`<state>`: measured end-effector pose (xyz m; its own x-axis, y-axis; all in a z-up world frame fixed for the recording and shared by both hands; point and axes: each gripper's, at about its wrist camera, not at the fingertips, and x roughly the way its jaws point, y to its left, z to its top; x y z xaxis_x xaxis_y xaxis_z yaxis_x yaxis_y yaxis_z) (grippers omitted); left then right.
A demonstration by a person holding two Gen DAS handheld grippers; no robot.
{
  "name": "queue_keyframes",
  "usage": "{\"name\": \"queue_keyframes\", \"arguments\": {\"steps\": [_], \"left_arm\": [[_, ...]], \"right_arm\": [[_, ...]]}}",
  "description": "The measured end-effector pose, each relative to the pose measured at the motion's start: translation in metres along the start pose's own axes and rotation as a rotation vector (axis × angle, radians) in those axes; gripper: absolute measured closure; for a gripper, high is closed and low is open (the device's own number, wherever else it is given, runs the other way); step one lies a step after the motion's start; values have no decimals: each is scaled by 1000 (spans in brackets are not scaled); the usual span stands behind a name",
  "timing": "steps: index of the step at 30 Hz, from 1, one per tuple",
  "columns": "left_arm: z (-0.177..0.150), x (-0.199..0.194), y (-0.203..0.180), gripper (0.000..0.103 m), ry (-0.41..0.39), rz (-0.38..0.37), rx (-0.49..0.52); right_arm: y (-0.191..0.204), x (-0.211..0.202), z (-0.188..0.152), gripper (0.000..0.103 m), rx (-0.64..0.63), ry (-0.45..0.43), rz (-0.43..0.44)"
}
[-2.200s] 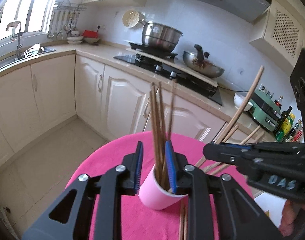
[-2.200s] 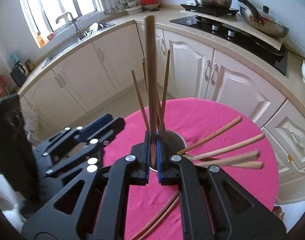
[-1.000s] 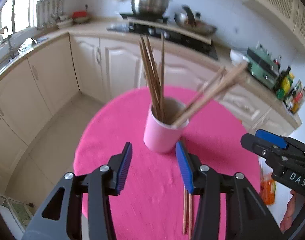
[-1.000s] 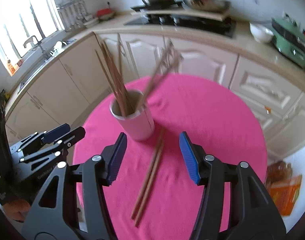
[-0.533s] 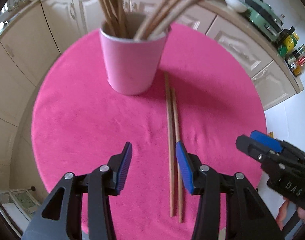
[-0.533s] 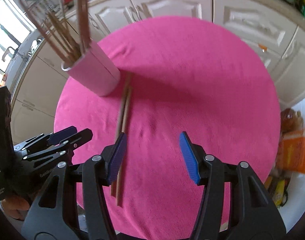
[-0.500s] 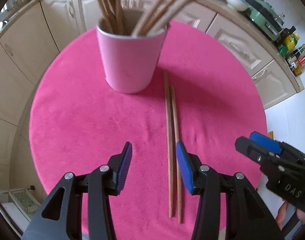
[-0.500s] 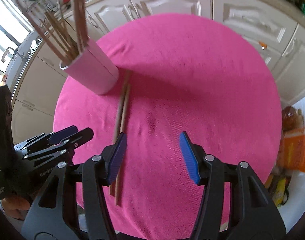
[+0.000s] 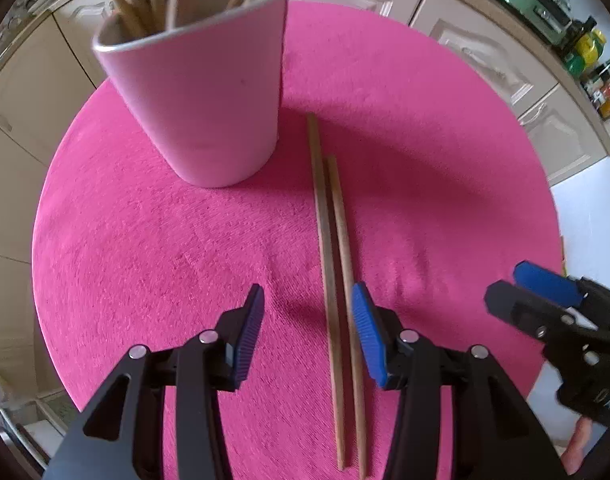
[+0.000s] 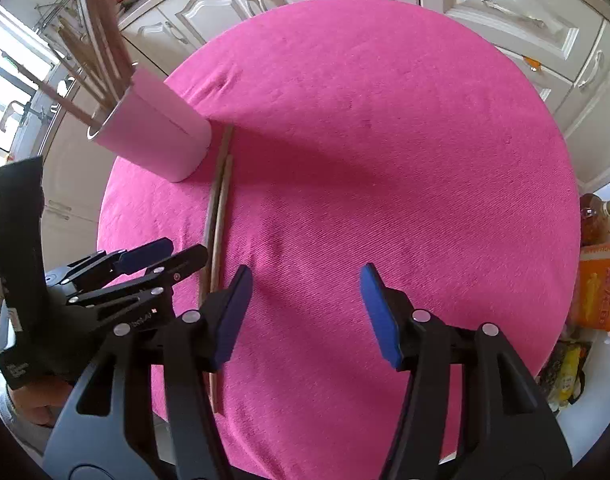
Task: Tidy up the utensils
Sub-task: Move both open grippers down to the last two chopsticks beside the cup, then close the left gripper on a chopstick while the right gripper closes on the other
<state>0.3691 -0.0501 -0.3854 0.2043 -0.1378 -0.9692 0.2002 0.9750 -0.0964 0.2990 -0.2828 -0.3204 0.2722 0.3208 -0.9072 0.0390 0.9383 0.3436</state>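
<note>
A pink cup [image 9: 209,96] holding several wooden chopsticks stands on the round pink tablecloth [image 9: 145,240]. Two loose chopsticks [image 9: 333,240] lie side by side on the cloth just right of the cup, and they run between my left fingers. My left gripper [image 9: 307,320] is open and empty, low over their near half. My right gripper [image 10: 303,308] is open and empty over the cloth [image 10: 385,160], right of the loose chopsticks [image 10: 221,200] and the cup [image 10: 157,140]. The left gripper also shows in the right wrist view [image 10: 157,260], and the right gripper in the left wrist view [image 9: 537,296].
Cream kitchen cabinets [image 10: 505,12] surround the table. Bottles and a green appliance [image 9: 585,52] stand on the counter at the far right. An orange package [image 10: 601,284] lies on the floor by the table's right edge.
My left gripper has dropped lower and moved in over the two loose chopsticks, so the cup looks much nearer. My right gripper has also moved slightly lower. Both stay open.
</note>
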Motion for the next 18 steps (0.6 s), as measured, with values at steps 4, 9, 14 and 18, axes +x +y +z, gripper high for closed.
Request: {"name": "queue_keyframes", "arguments": {"steps": [4, 9, 14, 18], "left_arm": [[5, 7, -1, 58, 9, 17, 0], [9, 15, 0, 65, 35, 23, -17], [12, 20, -13, 93, 45, 76, 45], [13, 19, -9, 95, 50, 56, -1]], "right_arm": [[-5, 3, 4, 47, 11, 14, 10], [-6, 6, 6, 46, 8, 23, 16], [-6, 9, 8, 46, 2, 32, 21], [-3, 10, 8, 46, -12, 38, 20]]}}
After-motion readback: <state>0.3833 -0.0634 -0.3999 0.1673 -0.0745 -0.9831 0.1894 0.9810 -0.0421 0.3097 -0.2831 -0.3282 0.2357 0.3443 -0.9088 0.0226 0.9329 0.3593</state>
